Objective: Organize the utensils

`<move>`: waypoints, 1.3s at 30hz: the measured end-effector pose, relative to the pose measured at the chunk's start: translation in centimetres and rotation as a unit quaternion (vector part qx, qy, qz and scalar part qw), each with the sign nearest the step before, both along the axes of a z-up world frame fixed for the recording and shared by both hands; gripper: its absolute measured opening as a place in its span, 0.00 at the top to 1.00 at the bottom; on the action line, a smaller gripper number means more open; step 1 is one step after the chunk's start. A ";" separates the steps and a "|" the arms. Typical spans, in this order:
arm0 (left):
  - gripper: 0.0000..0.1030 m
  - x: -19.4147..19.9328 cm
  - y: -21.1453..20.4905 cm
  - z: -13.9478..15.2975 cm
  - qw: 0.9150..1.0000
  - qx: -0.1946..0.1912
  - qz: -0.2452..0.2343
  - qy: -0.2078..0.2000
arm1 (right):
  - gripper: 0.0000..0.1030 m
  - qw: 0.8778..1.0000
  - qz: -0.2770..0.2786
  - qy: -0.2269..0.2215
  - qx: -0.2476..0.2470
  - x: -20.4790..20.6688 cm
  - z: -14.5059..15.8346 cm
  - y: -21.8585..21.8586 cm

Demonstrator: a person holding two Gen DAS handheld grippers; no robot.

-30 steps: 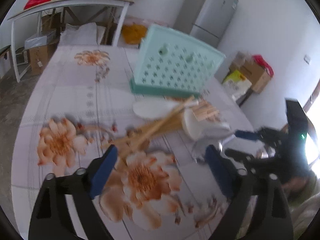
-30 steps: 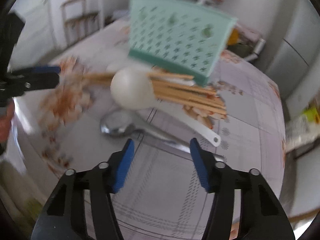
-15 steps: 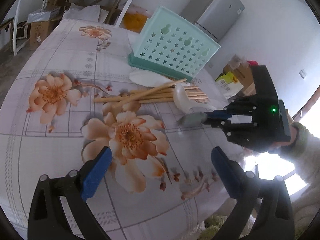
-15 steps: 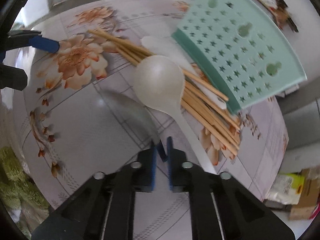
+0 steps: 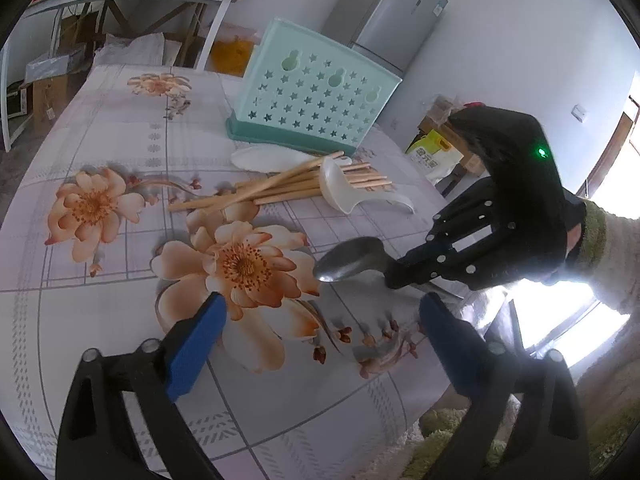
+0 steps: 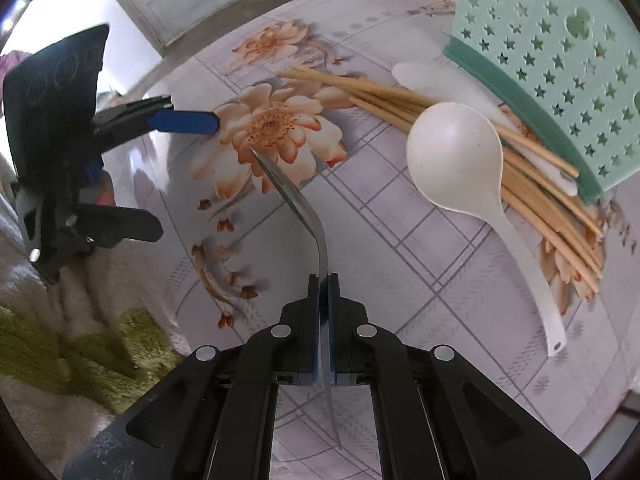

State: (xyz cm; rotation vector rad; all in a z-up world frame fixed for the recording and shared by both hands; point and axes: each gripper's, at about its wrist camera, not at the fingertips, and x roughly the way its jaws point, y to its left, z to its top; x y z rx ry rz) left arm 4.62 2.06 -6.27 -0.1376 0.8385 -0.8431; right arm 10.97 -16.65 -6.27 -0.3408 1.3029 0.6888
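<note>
Near the counter (image 5: 120, 288) edge, right gripper (image 6: 323, 280) fingers pinching spoon (image 6: 294, 200), left gripper (image 5: 320, 320) fingers spread and closing on nothing; chopsticks (image 5: 288, 186), ladle (image 6: 456, 156), paddle (image 5: 268, 159) unsorted beside rack (image 5: 312, 108).

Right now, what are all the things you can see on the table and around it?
rack: one, mint green, far side of table, upright
chopsticks: a bunch, wooden, lying before the rack
ladle: one, white, on the chopsticks
flat spoon: one, white, beside the rack
metal spoon: one, silver, held by the handle
table: one, flowered cloth
fridge: one, grey, behind
right tongs: shut on the metal spoon
left tongs: closing, nothing between
</note>
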 end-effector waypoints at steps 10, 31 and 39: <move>0.38 1.3 -1.2 0.2 1.000 0.006 0.009 0.006 | 0.55 0.992 -0.083 -0.095 0.032 -0.6 1.8 -3.9; 0.82 8.2 -6.5 -0.8 0.989 0.020 0.047 0.136 | 0.54 0.903 -0.352 -0.187 0.163 -9.5 4.2 -13.3; 0.94 7.1 -6.5 -0.8 0.989 0.013 0.044 0.140 | 0.54 0.891 -0.367 -0.220 0.153 -11.5 5.3 -13.7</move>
